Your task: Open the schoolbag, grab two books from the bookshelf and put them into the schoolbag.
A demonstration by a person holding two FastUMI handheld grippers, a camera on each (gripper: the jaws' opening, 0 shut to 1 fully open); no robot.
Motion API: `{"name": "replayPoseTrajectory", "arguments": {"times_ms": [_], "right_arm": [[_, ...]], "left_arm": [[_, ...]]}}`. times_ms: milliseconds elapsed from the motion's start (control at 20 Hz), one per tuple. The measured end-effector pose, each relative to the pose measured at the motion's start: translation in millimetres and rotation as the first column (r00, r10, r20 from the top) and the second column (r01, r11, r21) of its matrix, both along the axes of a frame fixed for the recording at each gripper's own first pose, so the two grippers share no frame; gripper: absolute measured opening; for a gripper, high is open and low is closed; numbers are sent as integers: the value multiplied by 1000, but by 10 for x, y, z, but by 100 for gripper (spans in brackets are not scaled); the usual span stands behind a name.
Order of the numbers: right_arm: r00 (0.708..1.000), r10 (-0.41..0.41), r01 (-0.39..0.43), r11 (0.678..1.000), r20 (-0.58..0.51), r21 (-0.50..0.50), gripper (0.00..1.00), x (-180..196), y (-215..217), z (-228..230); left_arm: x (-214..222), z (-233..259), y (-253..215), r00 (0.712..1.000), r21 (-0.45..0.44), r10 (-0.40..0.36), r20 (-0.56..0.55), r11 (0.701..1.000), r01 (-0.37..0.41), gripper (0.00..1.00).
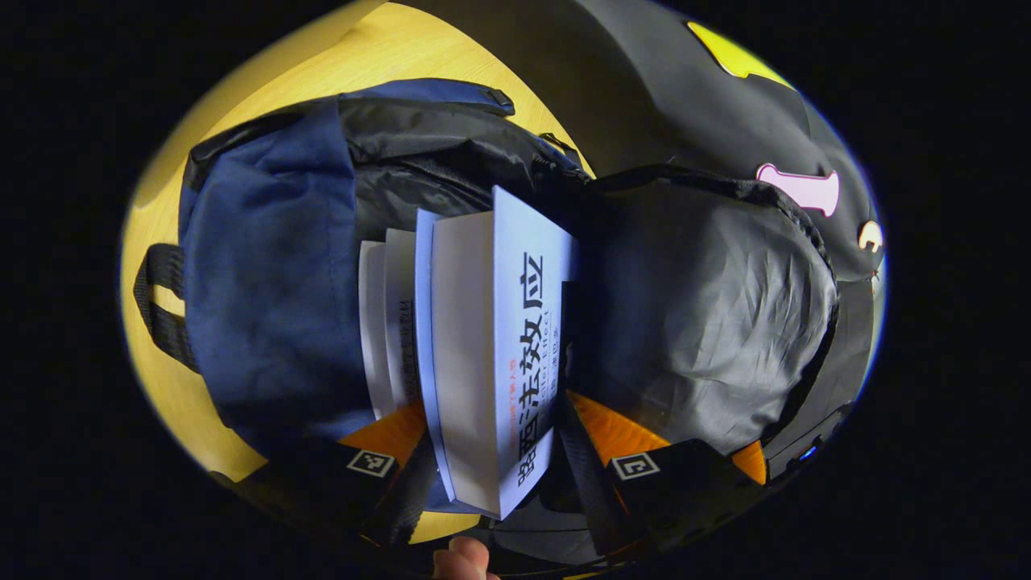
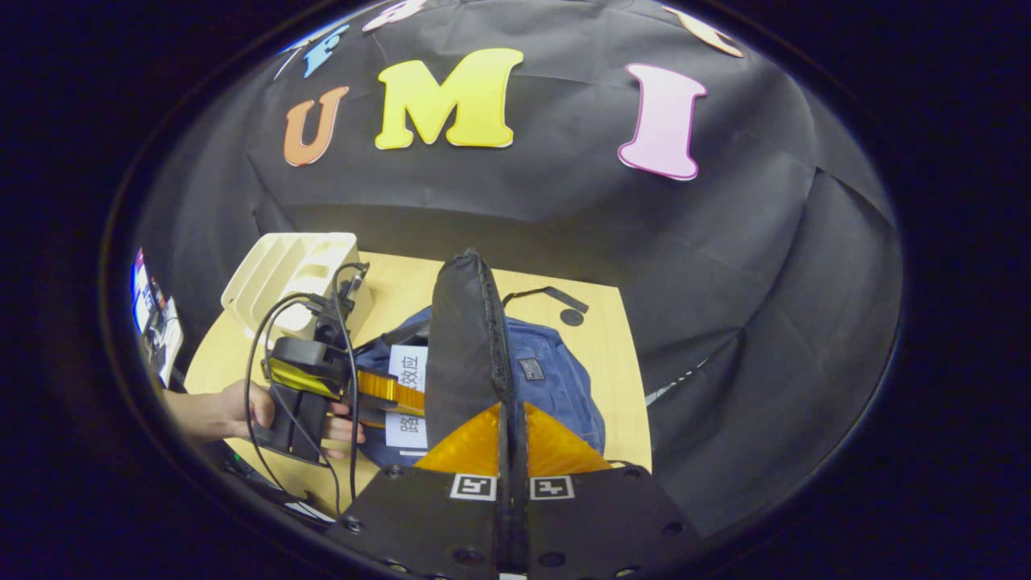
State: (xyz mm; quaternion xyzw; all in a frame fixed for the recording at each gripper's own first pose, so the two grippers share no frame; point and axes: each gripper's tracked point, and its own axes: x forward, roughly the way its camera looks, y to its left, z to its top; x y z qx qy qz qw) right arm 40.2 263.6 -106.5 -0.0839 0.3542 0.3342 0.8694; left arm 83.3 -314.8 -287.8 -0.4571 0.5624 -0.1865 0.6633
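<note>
**Navy bag open, books going in**

Navy fabric takes up most of my left gripper view: the bag lies on the pale wood counter, its mouth facing me. My left gripper holds a white-covered book by its lower end, one finger on each side, both pressing on it, so I read it as clamped on the book. The book stands on edge in the bag's opening, its page block turned to the left and its printed cover to the right. Just left of it, deeper in the opening, is a second book, pale, with only its pages and edge in sight. To the right of the books, the bag's black lined flap is pulled up and away, keeping the mouth wide. A fingertip of my hand shows at the bottom edge.

From my right gripper view, the right gripper is closed on that flap: the two fingers meet with the flap's zipped edge pinched between them, and the flap rises upright from there. Beyond it the bag rests on the counter. At left my other hand grips the left gripper, which reaches into the bag with the book. Behind it, near the counter's far left corner, stands a cream bookshelf; I cannot tell what its slots hold.
</note>
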Motion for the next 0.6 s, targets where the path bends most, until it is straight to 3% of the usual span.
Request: {"name": "replayPoseTrajectory", "arguments": {"times_ms": [200, 350, 600], "right_arm": [[1000, 7, -7, 1000, -2, 7, 0, -28, 54, -2], [1000, 7, -7, 1000, -6, 20, 0, -65, 114, -4], [1000, 7, -7, 999, 5, 44, 0, -137, 239, 51]], "left_arm": [[-94, -10, 268, 1000, 141, -10, -23, 990, 13, 84], [-123, 125, 525, 999, 242, -30, 22, 970, 24, 88], [-117, 385, 1096, 979, 495, -134, 155, 868, 40, 88]]}}
